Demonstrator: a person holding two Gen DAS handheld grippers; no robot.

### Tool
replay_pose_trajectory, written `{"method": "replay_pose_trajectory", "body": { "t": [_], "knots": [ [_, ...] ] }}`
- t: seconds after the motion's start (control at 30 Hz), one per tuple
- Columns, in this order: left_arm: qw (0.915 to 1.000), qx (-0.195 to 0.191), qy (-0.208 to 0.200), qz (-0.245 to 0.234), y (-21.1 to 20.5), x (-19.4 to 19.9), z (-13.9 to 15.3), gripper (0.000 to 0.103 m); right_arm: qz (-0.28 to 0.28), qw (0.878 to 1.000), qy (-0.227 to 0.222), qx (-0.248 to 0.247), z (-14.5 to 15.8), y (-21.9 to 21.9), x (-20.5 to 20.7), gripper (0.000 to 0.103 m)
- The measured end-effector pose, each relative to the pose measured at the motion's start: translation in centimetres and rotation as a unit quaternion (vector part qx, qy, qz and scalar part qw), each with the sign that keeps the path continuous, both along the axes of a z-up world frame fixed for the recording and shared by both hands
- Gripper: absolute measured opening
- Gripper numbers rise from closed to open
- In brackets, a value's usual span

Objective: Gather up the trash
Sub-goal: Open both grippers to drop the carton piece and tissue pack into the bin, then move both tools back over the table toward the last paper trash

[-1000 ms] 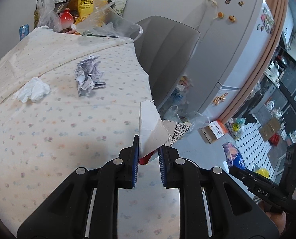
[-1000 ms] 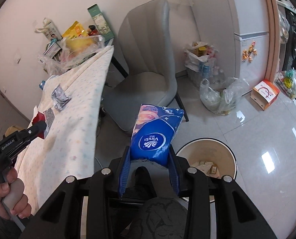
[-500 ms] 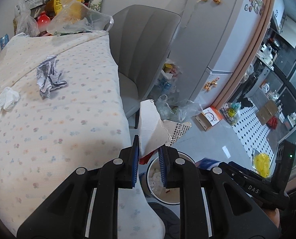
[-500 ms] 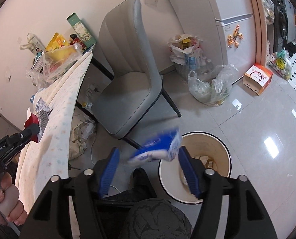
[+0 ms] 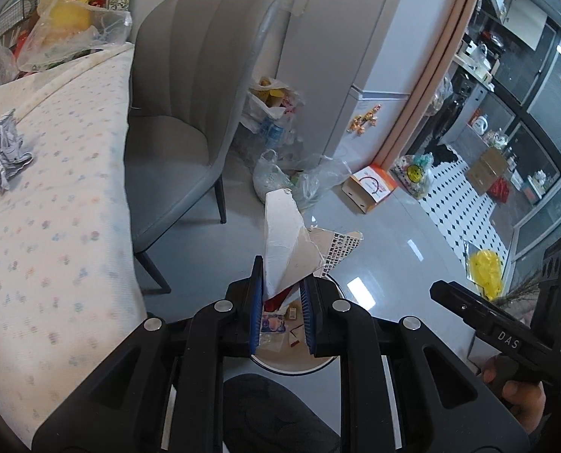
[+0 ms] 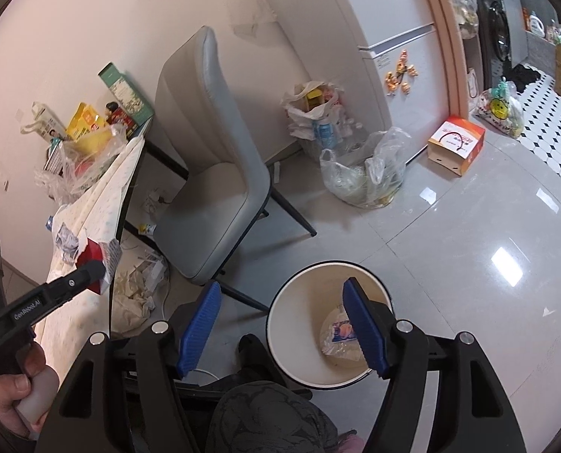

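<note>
The right tongs (image 6: 280, 328) have just been opening and now stand wide and empty over the bin (image 6: 280, 343), where the blue wrapper (image 6: 342, 330) lies inside. The left tongs (image 5: 279, 305) pinch a torn carton scrap (image 5: 286, 249) above the bin's rim. Best to centre it over the opening before letting go; crumpled paper (image 5: 5, 149) waits near the counter's (image 5: 54, 226) far edge.

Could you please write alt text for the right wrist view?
The open right gripper hangs empty over a round waste bin holding a blue tissue pack. A grey chair stands behind it.
</note>
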State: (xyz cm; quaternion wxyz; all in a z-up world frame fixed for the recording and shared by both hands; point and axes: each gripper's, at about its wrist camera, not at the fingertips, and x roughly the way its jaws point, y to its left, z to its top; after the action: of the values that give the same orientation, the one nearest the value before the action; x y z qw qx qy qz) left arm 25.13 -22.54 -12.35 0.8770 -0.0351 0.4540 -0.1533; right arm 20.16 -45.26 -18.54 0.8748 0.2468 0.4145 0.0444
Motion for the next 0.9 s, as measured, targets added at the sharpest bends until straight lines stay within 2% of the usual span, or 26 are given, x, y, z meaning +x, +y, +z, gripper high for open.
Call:
{"method": "replay_pose_trajectory", "body": {
  "t": [0.2, 0.3, 0.33, 0.37, 0.43, 0.53, 0.7, 0.83, 0.9],
  "knots": [
    [0.9993, -0.003, 0.017, -0.032, -3.1, 0.3, -0.9, 0.019, -0.026, 1.000, -0.003, -0.002, 0.3, -2.7, -1.0, 0.067],
    [0.9983, -0.013, 0.020, -0.053, -4.4, 0.4, -1.0, 0.022, -0.032, 0.999, -0.004, -0.003, 0.4, -3.6, -1.3, 0.067],
    [0.9978, -0.020, 0.021, -0.059, -4.6, 0.4, -1.0, 0.033, -0.033, 0.999, -0.004, -0.003, 0.4, -3.8, -1.3, 0.067],
    [0.9975, -0.025, 0.022, -0.062, -4.7, 0.5, -0.9, 0.053, -0.033, 0.999, -0.004, -0.003, 0.5, -3.8, -1.4, 0.067],
    [0.9979, -0.030, 0.009, -0.056, -4.3, 0.3, -0.4, 0.079, -0.031, 1.000, -0.004, -0.002, 0.4, -3.9, -1.4, 0.067],
    [0.9982, -0.040, -0.001, -0.045, -3.2, 0.0, 0.2, 0.093, -0.024, 1.000, -0.005, -0.001, 0.5, -3.5, -1.3, 0.067],
    [0.9989, -0.046, -0.006, -0.008, 0.2, 0.1, 1.4, 0.097, -0.002, 1.000, -0.009, 0.000, 1.0, -1.1, -0.8, 0.067],
    [0.9977, -0.056, -0.018, 0.033, 3.6, -0.4, 2.5, 0.097, 0.022, 0.999, -0.022, -0.007, 2.2, 1.7, -0.4, 0.077],
    [0.9969, -0.059, -0.025, 0.047, 5.2, -0.9, 3.1, 0.097, 0.035, 0.999, -0.027, -0.009, 2.9, 3.0, -0.2, 0.078]
  ]
}}
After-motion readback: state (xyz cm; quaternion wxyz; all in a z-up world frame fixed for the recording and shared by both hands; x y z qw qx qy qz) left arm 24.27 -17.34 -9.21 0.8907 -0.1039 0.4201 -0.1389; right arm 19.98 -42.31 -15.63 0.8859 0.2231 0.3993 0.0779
